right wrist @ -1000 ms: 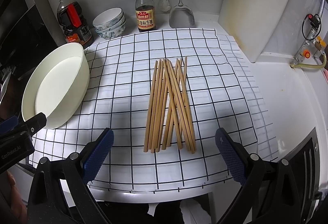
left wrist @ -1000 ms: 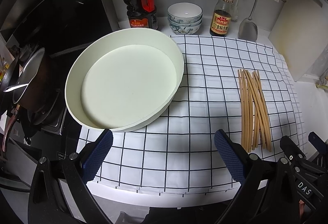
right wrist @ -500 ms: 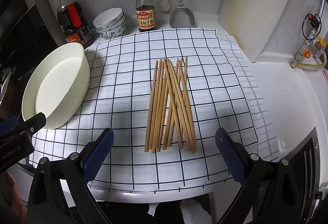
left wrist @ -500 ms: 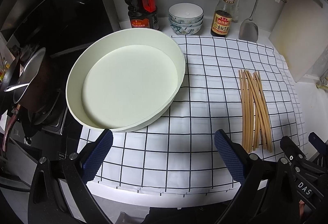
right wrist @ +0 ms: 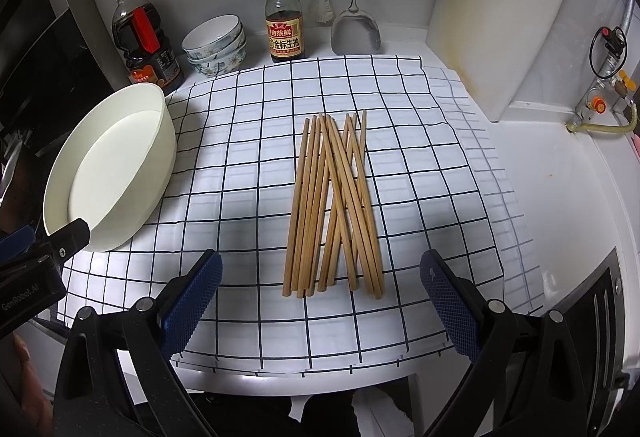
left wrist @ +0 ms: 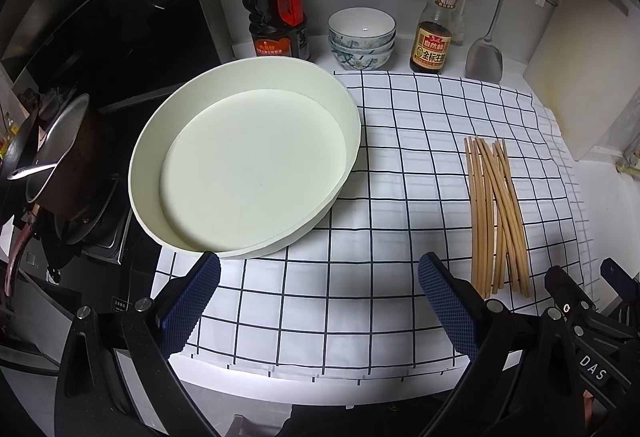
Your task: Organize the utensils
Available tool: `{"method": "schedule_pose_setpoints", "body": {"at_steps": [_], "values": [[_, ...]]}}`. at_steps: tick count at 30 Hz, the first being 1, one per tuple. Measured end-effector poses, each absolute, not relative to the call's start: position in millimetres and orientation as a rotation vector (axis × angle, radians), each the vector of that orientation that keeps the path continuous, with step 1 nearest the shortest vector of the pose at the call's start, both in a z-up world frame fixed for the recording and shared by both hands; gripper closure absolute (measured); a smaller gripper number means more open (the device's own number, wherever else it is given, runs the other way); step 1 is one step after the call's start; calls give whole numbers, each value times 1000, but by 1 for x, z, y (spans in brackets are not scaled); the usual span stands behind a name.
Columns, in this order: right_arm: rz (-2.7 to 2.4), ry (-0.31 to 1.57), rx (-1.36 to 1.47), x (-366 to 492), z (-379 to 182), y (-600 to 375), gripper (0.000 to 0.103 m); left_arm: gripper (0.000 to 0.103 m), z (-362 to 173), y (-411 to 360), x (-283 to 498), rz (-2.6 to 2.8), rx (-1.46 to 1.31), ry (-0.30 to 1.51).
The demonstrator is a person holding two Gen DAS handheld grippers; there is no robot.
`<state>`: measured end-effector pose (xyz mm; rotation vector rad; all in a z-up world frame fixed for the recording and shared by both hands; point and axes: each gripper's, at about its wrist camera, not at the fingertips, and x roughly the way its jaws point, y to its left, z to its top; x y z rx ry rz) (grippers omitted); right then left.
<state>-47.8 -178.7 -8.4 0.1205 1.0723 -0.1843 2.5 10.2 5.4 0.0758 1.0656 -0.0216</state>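
Note:
Several wooden chopsticks (right wrist: 334, 203) lie in a loose, partly crossed bundle on the checked cloth (right wrist: 248, 141), pointing away from me. My right gripper (right wrist: 320, 291) hovers open just in front of their near ends, with nothing between its blue pads. In the left wrist view the same chopsticks (left wrist: 496, 213) lie to the right. A round, empty cream tray (left wrist: 152, 157) sits at the cloth's left side. My left gripper (left wrist: 320, 301) is open over the cloth, just in front of the tray's near rim. The tray (right wrist: 166, 117) also shows at the left of the right wrist view.
Along the back wall stand a dark oil bottle (left wrist: 276, 9), stacked bowls (left wrist: 362, 37), a soy sauce bottle (left wrist: 434, 21) and a metal spatula (left wrist: 484, 57). A white cutting board (right wrist: 500, 9) leans at the right. A pan (left wrist: 60, 153) sits on the stove at left.
The left wrist view has shifted very slightly, so the tray and bottles sit a touch further right. The right gripper and the chopsticks have not moved.

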Motion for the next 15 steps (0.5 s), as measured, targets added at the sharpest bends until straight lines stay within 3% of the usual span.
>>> {"method": "schedule_pose_setpoints", "body": {"at_steps": [15], "values": [[-184,1075,123,-46,-9,-180,8,6,4,9,2,-26,77,1068]]}}
